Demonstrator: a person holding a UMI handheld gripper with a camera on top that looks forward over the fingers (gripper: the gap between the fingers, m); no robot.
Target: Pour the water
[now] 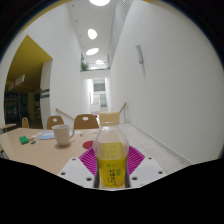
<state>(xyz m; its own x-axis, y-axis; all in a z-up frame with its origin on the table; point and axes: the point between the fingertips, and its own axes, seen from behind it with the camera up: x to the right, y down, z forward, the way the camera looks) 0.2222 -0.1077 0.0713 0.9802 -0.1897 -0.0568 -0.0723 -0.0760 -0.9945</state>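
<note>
A clear plastic bottle (111, 153) of yellow-green drink with a white cap stands upright between my fingers, its label near the bottom. My gripper (111, 163) is shut on the bottle, with the magenta pads (89, 158) pressing its two sides. The bottle is held above the light wooden table (40, 150). A white mug (64, 134) stands on the table, ahead and to the left of the bottle.
A small pale object (25, 140) lies on the table left of the mug. Several wooden chairs (87, 121) stand behind the table. A white wall runs along the right, with a corridor beyond.
</note>
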